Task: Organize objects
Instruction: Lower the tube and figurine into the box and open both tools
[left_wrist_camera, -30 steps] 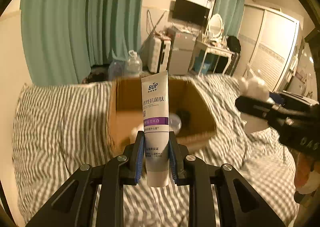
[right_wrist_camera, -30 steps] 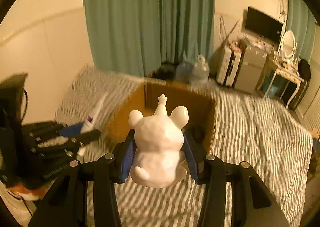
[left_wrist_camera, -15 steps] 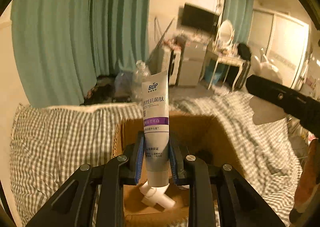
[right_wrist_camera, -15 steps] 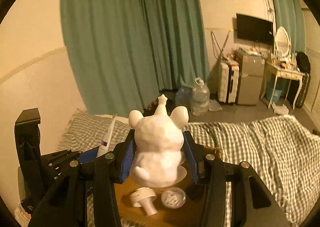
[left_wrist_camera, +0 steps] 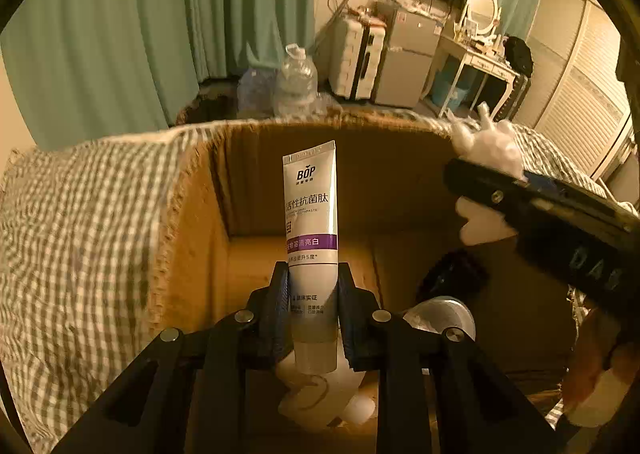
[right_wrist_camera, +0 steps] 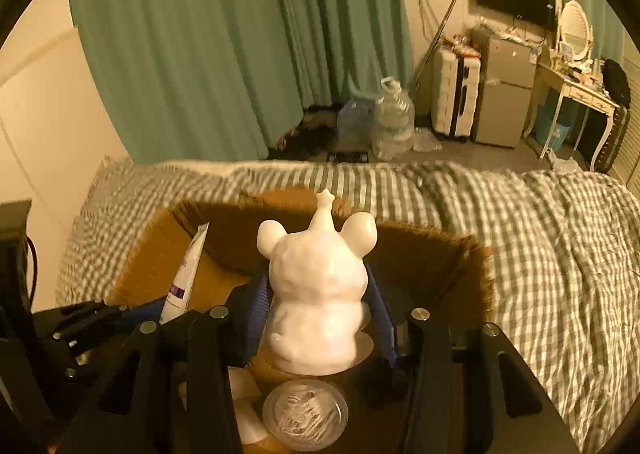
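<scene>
Toothpaste tube (left_wrist_camera: 310, 230), white with a purple band, stands upright in the left tool (left_wrist_camera: 312, 318), whose jaws are closed on its lower part, above the open cardboard box (left_wrist_camera: 196, 238) that sits on the checked bed cover (left_wrist_camera: 80, 234). To the right, the right tool (right_wrist_camera: 318, 318) grips a white mouse figurine (right_wrist_camera: 318, 294) by its sides, upright with its back to the camera, also over the box. On the box floor lie a round clear container (right_wrist_camera: 305, 414) of what look like white clips, a white plastic piece (left_wrist_camera: 320, 390) directly under the tube, and a dark object (left_wrist_camera: 452, 278) too dim to name. Beyond the far edge of the bed stand green curtains (right_wrist_camera: 192, 46), large water bottles (right_wrist_camera: 392, 122), a white suitcase (right_wrist_camera: 456, 94) and a small fridge (right_wrist_camera: 506, 90).
</scene>
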